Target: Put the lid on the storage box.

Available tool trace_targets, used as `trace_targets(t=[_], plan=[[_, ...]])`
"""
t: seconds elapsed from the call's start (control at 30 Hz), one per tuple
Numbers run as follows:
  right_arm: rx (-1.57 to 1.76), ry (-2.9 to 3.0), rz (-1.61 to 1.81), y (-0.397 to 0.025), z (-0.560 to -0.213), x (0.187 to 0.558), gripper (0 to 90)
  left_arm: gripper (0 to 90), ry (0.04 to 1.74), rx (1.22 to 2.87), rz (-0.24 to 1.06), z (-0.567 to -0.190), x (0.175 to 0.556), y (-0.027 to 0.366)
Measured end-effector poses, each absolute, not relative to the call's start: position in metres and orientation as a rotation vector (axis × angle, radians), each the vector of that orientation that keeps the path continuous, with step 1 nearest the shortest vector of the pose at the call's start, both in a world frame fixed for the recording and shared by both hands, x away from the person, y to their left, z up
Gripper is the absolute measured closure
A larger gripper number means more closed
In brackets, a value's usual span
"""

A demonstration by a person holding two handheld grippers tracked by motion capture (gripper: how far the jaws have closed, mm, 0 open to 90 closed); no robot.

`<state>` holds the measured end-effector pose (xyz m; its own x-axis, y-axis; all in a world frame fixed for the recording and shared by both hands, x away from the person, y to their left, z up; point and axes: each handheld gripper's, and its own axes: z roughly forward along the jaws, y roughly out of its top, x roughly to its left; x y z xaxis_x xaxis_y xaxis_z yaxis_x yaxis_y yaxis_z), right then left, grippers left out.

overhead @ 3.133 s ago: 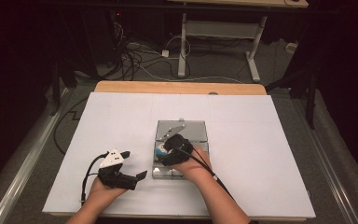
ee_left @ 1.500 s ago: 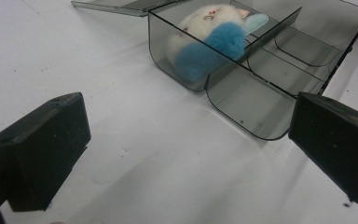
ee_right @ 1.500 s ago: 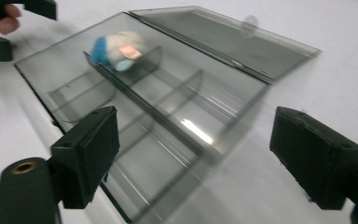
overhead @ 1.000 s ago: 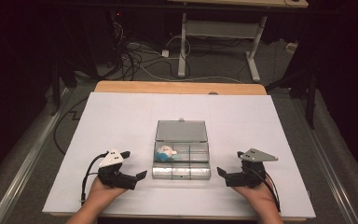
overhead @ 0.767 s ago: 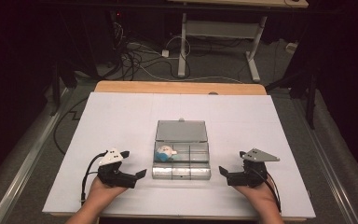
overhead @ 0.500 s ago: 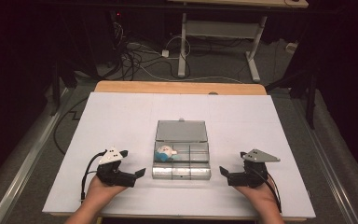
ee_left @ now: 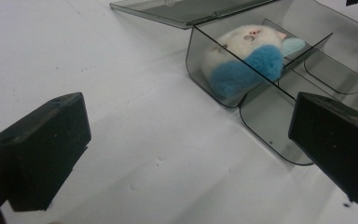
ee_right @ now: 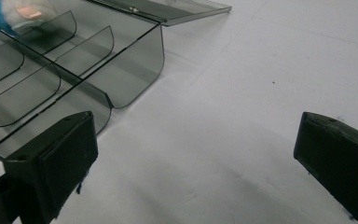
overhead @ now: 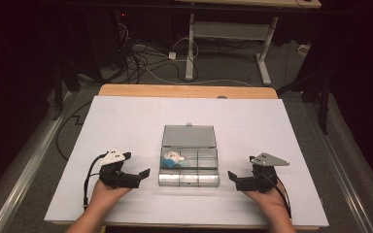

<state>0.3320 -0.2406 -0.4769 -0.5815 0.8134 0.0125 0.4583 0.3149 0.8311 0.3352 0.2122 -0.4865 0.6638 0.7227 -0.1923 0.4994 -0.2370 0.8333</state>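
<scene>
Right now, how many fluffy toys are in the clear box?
1. The fluffy toy sits in the far left compartment of the clear box; the other compartments look empty.

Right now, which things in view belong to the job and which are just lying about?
Part of the job:
- clear compartment box, lid open
- plush toy in its far-left compartment
- left gripper, open, empty
- right gripper, open, empty

Just lying about:
- white table cover
- floor cables
- desk frame beyond the table

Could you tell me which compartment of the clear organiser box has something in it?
The far-left compartment of the organiser box, next to the open lid. It holds a white and blue plush toy; the other compartments look empty.
</scene>
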Motion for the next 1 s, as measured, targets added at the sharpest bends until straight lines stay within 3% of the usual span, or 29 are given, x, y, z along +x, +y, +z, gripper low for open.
trace_targets(t=[0.47, 1.0], plan=[[1.137, 2.150, 1.202, -0.232, -0.470, 0.349, 0.5, 0.0, 0.966, 1.909, 0.318, -0.475, 0.360, 0.209], [1.165, 2.157, 1.233, -0.197, -0.451, 0.406, 0.6, 0.0, 0.978, 1.915, 0.266, -0.464, 0.417, 0.183]])
